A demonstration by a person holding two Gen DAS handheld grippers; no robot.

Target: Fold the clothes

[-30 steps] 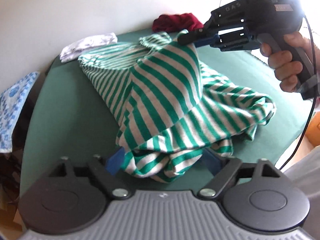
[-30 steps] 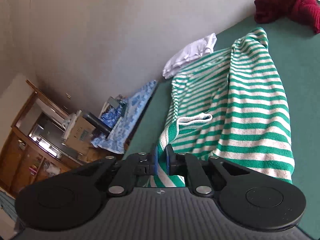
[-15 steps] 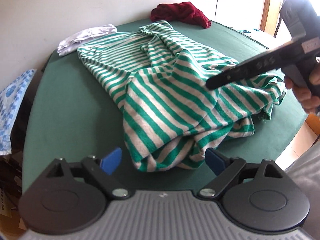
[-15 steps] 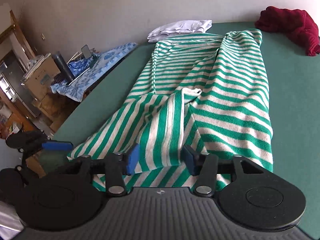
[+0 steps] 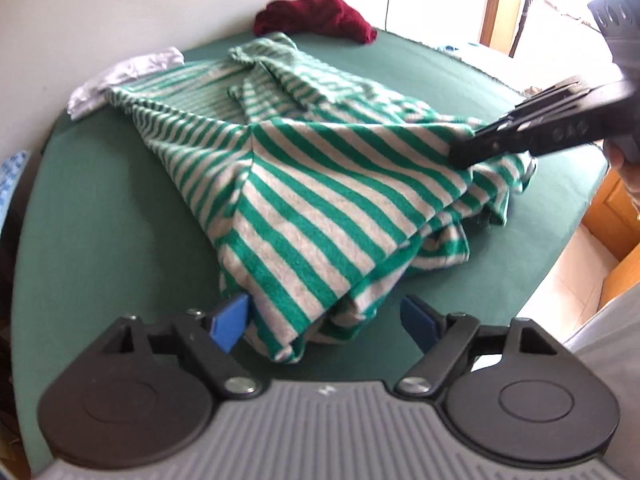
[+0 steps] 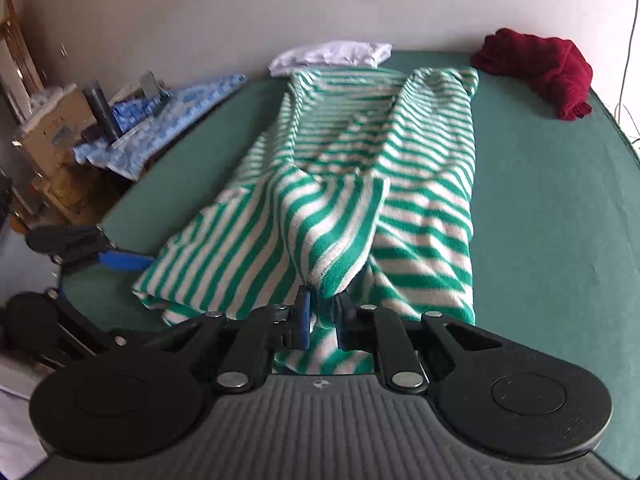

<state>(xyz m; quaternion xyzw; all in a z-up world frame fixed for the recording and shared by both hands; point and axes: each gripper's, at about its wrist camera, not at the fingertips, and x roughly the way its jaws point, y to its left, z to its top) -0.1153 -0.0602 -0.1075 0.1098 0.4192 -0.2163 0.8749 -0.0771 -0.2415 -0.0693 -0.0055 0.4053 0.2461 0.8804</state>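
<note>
A green-and-white striped garment (image 5: pixel 320 200) lies rumpled on the green table (image 5: pixel 100 220). Its near corner sits between the blue pads of my left gripper (image 5: pixel 324 322), whose jaws are closing and do not press on it. My right gripper (image 6: pixel 323 320) is closing and pinches a raised fold of the striped garment (image 6: pixel 420 180) at its near edge. From the left wrist view, the right gripper (image 5: pixel 464 152) bites the garment's right side. A blue pad (image 6: pixel 124 260) of the left gripper shows at the garment's left corner.
A dark red garment (image 5: pixel 316 16) and a folded white one (image 5: pixel 124 76) lie at the table's far edge by the wall. A blue patterned cloth (image 6: pixel 168 120) and cardboard boxes (image 6: pixel 52 128) stand off the table's left side. The table edge (image 5: pixel 560 260) drops to the floor.
The right gripper dropped the lifted cloth, swung to the garment's right edge and closed on a fold there. The garment now lies lower. The left gripper sank toward the near corner, jaws narrower.
</note>
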